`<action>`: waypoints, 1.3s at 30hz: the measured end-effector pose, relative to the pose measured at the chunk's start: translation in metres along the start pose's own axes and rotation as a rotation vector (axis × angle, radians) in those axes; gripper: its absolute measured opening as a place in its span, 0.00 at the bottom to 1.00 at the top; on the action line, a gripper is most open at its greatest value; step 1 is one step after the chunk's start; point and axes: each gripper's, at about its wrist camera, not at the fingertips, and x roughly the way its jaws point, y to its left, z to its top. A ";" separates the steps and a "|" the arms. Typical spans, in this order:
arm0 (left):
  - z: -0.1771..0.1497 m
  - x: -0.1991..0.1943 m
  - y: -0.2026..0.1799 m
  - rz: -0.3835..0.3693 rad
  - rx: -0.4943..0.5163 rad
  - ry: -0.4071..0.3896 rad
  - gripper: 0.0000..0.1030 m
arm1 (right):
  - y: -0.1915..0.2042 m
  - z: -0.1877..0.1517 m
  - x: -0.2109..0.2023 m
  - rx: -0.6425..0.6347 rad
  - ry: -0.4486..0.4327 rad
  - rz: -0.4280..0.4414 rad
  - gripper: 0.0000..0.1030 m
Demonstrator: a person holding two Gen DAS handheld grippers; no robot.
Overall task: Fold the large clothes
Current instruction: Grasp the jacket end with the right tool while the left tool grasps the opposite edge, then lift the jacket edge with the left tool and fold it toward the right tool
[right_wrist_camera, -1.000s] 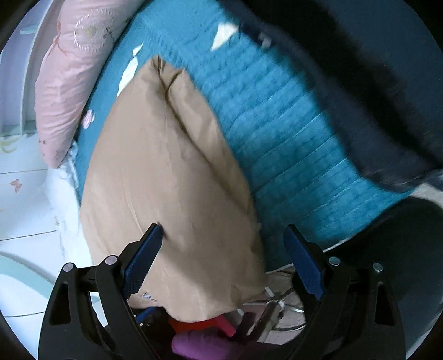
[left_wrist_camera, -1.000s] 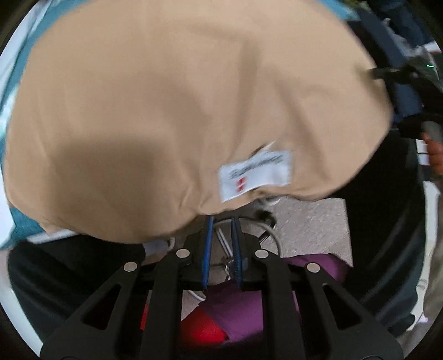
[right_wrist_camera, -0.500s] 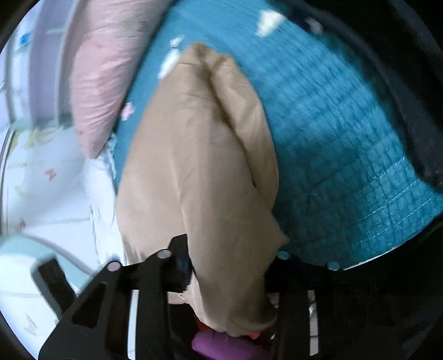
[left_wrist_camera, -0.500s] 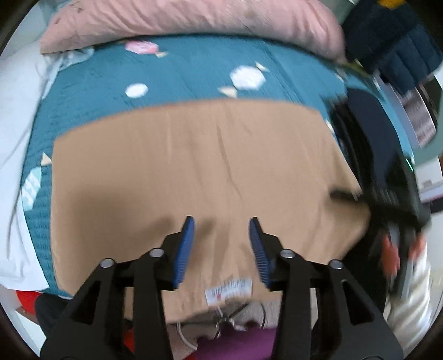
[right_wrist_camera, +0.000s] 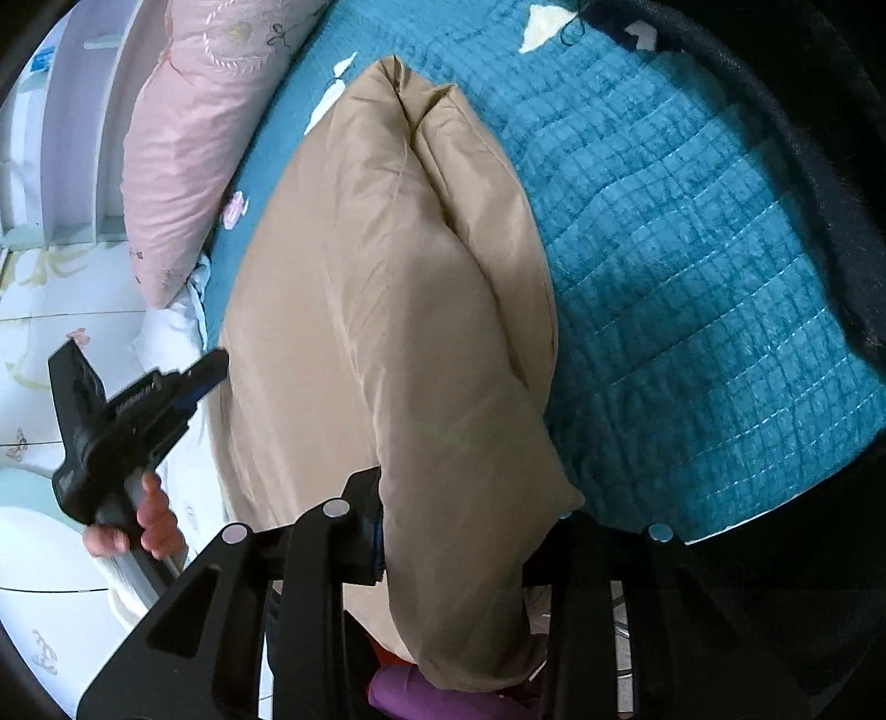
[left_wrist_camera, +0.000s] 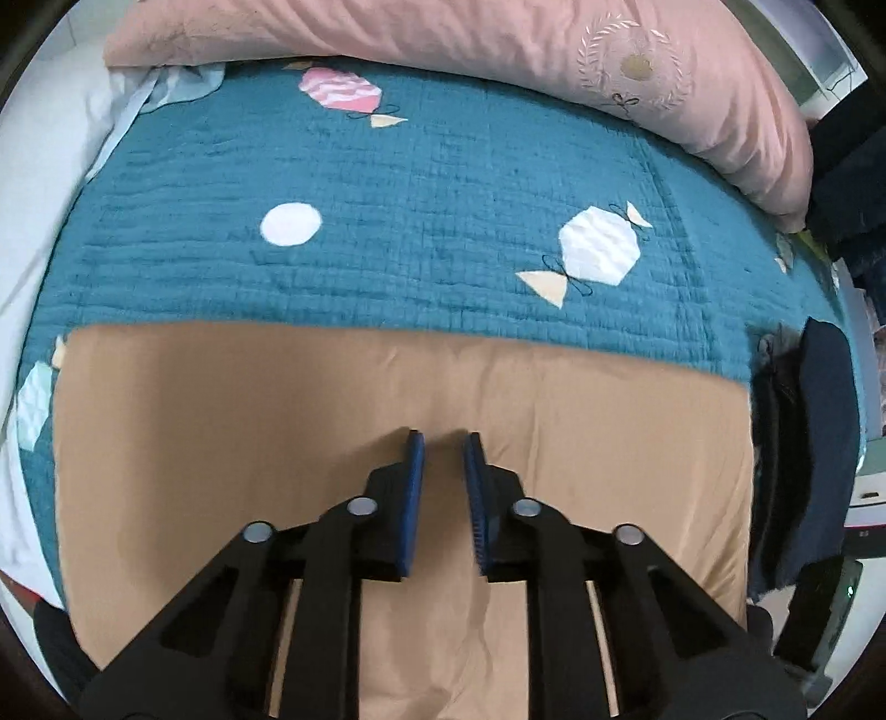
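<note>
right tongs (right_wrist_camera: pixel 470 531) clamped on tan garment (left_wrist_camera: pixel 277 443), left tongs (left_wrist_camera: pixel 443 443) narrowly apart, empty, above teal quilt (left_wrist_camera: pixel 443 221), pink pillow (left_wrist_camera: pixel 498 55) behind

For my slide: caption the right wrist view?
Right gripper clamps folded tan garment on teal quilt, beside pink pillow.

Teal quilted bedspread (left_wrist_camera: pixel 443 183) covers the bed; candy-shaped appliqués on it, one pink (left_wrist_camera: pixel 340 94), one white (left_wrist_camera: pixel 598 246), plus a plain white round patch (left_wrist_camera: pixel 290 223). Pink pillow (left_wrist_camera: pixel 498 50) with embroidered wreath lies along far edge. Dark navy fabric (left_wrist_camera: pixel 819 443) at right edge. Purple item (right_wrist_camera: pixel 432 695) below, partly hidden.
</note>
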 end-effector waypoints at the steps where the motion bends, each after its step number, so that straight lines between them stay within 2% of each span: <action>1: 0.000 0.005 -0.002 0.011 0.007 0.008 0.08 | 0.001 0.001 0.002 0.002 0.006 -0.003 0.28; 3: 0.000 0.026 -0.003 0.070 0.010 0.059 0.02 | 0.004 0.003 0.007 0.000 0.016 -0.011 0.30; 7: 0.006 0.042 -0.005 0.108 0.023 0.070 0.02 | 0.009 0.006 0.019 0.007 0.027 -0.020 0.32; 12: 0.004 0.021 -0.001 0.076 0.005 0.097 0.00 | 0.021 0.007 0.026 0.002 0.024 -0.054 0.32; 15: -0.023 0.003 0.007 0.082 -0.013 0.133 0.00 | 0.022 0.008 0.026 0.002 0.026 -0.056 0.33; 18: -0.062 0.005 0.013 0.068 -0.015 0.168 0.00 | 0.022 0.008 0.029 0.013 0.029 -0.056 0.34; 20: -0.078 0.013 0.016 0.072 0.021 0.127 0.00 | 0.023 0.008 0.034 0.016 0.031 -0.060 0.35; 22: -0.078 0.016 0.020 0.062 0.000 0.120 0.00 | 0.018 0.005 0.033 0.015 0.028 -0.061 0.36; 26: -0.074 -0.001 0.023 0.028 -0.033 0.182 0.00 | 0.023 0.003 0.032 0.023 0.014 -0.078 0.36; 28: -0.089 -0.010 0.026 -0.024 -0.036 0.234 0.00 | 0.026 0.000 0.032 0.012 0.008 -0.084 0.36; 31: -0.124 0.007 0.036 -0.036 -0.064 0.347 0.00 | 0.020 -0.003 0.031 0.019 0.007 -0.071 0.36; 32: -0.137 0.019 0.041 -0.037 -0.071 0.353 0.00 | 0.019 -0.003 0.032 0.025 0.009 -0.065 0.36; 34: -0.143 0.025 0.044 -0.050 -0.046 0.306 0.02 | 0.018 -0.003 0.035 0.027 0.021 -0.067 0.36; 37: -0.137 0.013 0.047 -0.055 -0.093 0.352 0.01 | 0.025 -0.004 0.034 0.002 0.011 -0.093 0.37; 39: -0.143 0.000 0.041 -0.039 -0.047 0.364 0.01 | 0.028 -0.004 0.034 0.007 0.008 -0.097 0.37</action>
